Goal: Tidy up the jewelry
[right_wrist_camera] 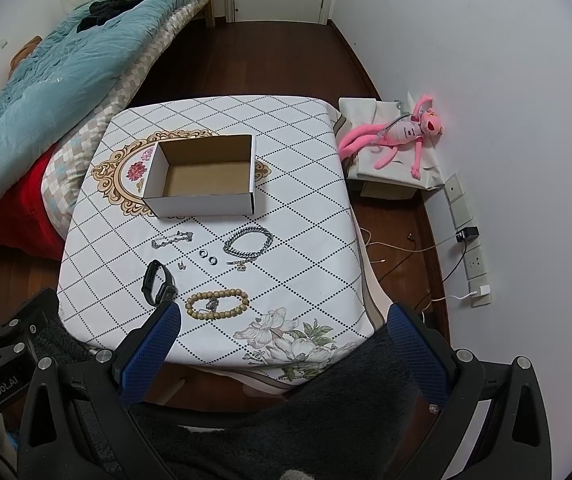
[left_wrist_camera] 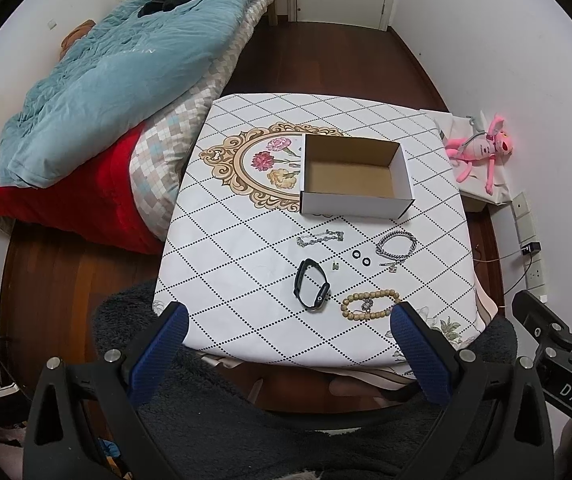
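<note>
An open, empty white cardboard box (left_wrist_camera: 356, 178) (right_wrist_camera: 202, 178) stands mid-table. In front of it lie a thin silver chain bracelet (left_wrist_camera: 320, 238) (right_wrist_camera: 172, 239), a thick silver chain bracelet (left_wrist_camera: 396, 245) (right_wrist_camera: 248, 242), two small dark rings (left_wrist_camera: 360, 256) (right_wrist_camera: 207, 256), a tiny charm (left_wrist_camera: 336, 266) (right_wrist_camera: 182, 265), a black wristband (left_wrist_camera: 311, 290) (right_wrist_camera: 158, 282) and a wooden bead bracelet (left_wrist_camera: 370, 304) (right_wrist_camera: 217, 304). My left gripper (left_wrist_camera: 288, 324) and right gripper (right_wrist_camera: 282, 322) are both open and empty, held above the table's near edge.
The table (left_wrist_camera: 226, 260) has a diamond-patterned cloth. A bed with a blue quilt (left_wrist_camera: 106, 80) is at the left. A pink plush toy (right_wrist_camera: 398, 136) lies on a covered box at the right, by wall sockets and cables (right_wrist_camera: 466, 248). Dark fleece (right_wrist_camera: 326, 400) is below.
</note>
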`<control>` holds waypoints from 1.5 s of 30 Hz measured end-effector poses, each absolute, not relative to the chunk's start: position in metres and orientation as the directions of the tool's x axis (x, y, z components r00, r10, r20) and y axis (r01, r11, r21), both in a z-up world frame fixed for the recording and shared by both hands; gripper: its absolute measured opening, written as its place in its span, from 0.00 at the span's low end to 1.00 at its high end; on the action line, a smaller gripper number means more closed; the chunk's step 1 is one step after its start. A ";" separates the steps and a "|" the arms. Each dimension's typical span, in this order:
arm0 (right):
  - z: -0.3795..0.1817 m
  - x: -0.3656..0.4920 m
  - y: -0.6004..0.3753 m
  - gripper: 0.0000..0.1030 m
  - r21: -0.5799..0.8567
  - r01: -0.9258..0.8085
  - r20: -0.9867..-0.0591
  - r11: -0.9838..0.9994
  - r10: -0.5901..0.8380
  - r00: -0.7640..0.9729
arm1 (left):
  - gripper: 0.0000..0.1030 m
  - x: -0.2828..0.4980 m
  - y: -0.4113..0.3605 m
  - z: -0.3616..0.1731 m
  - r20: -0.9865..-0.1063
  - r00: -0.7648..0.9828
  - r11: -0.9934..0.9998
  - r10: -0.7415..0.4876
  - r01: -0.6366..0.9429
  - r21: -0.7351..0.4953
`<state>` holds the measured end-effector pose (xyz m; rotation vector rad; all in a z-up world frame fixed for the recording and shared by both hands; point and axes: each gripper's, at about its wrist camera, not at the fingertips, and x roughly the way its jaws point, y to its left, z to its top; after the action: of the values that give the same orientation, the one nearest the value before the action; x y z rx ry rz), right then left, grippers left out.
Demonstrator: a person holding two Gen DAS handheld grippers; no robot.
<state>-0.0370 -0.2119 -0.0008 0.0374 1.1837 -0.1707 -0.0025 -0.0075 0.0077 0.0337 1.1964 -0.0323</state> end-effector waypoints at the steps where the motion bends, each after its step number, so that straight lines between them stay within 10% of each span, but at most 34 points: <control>1: -0.001 -0.037 -0.212 1.00 -0.061 0.152 -0.924 0.987 -0.113 0.366 | 1.00 -0.003 -0.007 0.008 -0.931 0.366 0.999 -0.007 0.043 0.009; 45: 0.012 -0.040 -0.213 1.00 -0.071 0.154 -0.918 0.985 -0.125 0.377 | 1.00 -0.007 -0.004 0.013 -0.926 0.376 0.999 -0.026 0.045 -0.010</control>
<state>-0.0401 -0.2130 0.0121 0.0282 1.1710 -0.1787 -0.0074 -0.0044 0.0130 0.0178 1.1843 -0.0458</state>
